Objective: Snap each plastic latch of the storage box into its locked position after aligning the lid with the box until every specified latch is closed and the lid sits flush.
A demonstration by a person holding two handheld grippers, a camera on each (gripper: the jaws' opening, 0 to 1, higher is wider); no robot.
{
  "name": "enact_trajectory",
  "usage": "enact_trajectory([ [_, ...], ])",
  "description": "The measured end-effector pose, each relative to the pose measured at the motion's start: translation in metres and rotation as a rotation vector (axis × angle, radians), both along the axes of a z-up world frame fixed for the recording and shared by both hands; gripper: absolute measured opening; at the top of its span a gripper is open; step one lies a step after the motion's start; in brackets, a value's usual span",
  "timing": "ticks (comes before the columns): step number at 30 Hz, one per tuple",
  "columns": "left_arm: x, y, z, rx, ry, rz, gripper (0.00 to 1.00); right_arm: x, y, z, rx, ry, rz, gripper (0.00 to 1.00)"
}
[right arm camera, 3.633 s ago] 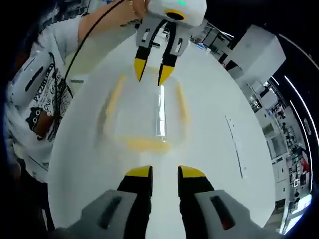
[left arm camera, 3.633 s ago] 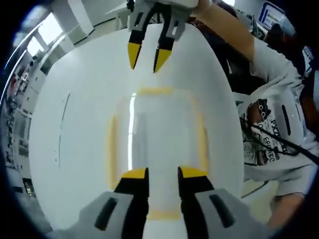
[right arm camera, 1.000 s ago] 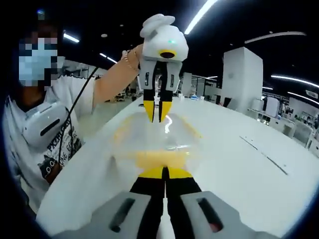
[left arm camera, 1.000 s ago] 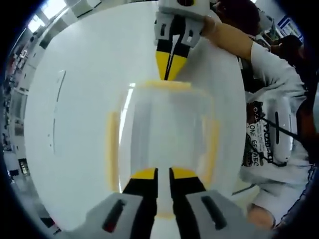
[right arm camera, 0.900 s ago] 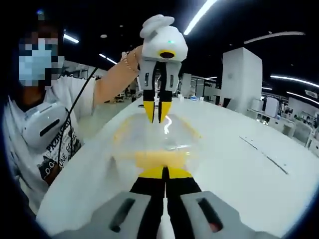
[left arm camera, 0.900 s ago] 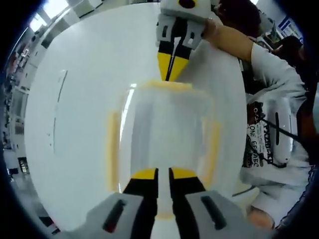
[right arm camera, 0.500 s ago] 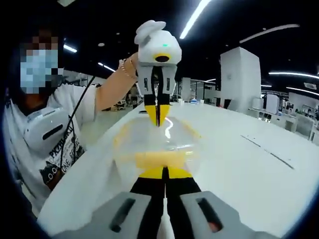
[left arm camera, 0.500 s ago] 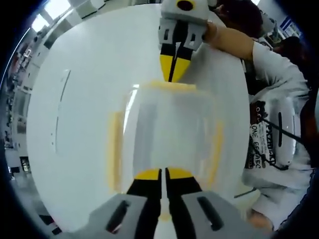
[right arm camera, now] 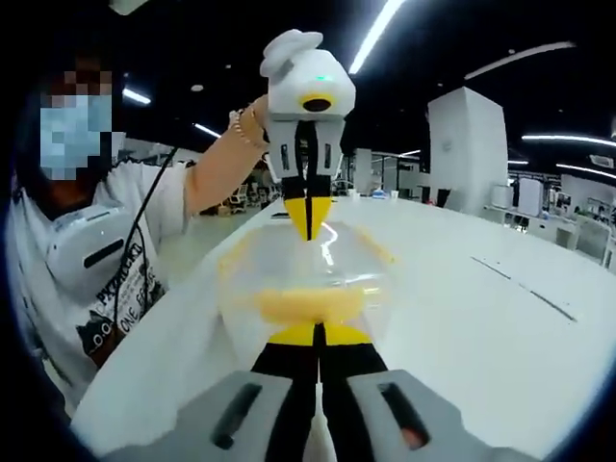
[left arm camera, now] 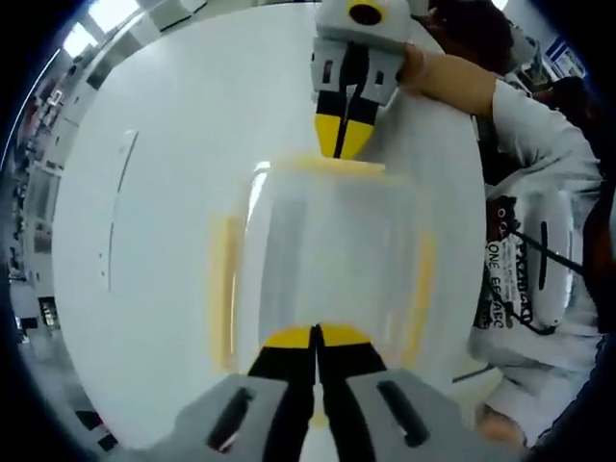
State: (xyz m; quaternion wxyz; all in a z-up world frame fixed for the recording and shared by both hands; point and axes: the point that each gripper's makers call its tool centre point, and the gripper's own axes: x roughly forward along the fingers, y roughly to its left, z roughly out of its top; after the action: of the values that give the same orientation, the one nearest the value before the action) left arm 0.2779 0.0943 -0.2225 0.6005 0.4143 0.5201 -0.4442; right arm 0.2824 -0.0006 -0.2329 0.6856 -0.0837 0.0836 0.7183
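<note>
Storage box (left arm camera: 322, 260) sits mid-bench (left arm camera: 154, 241), clear, with yellow latches. Since moments ago both hand-held grippers have closed and come down: left hand-held gripper (left arm camera: 316, 337) presses the near latch (left arm camera: 318, 419), right hand-held gripper (left arm camera: 348, 140) the far latch (left arm camera: 332, 166), jaws together, holding nothing; likely snapping both ends

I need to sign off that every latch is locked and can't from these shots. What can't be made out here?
- Left gripper view: the storage box is blurred; whether its side latch is snapped cannot be told.
- Left gripper view: the left tool covers the near latch.
- Right gripper view: the right tool overlaps the near latch; lid seam is blurred.
</note>
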Motion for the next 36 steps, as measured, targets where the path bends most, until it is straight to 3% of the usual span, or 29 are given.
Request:
enact_trajectory([
  [11,-0.001,-0.003,0.0,0.024,0.013,0.011,0.0,0.0,-0.004,-0.004,-0.025,-0.024,-0.029,0.0],
  [25,-0.005,-0.01,0.003,0.004,0.018,0.029,0.0,0.006,-0.012,-0.001,-0.014,-0.039,-0.075,0.0],
  [36,-0.005,-0.009,0.006,-0.003,-0.021,0.025,0.0,0.015,-0.021,0.01,0.013,-0.057,-0.119,0.0],
])
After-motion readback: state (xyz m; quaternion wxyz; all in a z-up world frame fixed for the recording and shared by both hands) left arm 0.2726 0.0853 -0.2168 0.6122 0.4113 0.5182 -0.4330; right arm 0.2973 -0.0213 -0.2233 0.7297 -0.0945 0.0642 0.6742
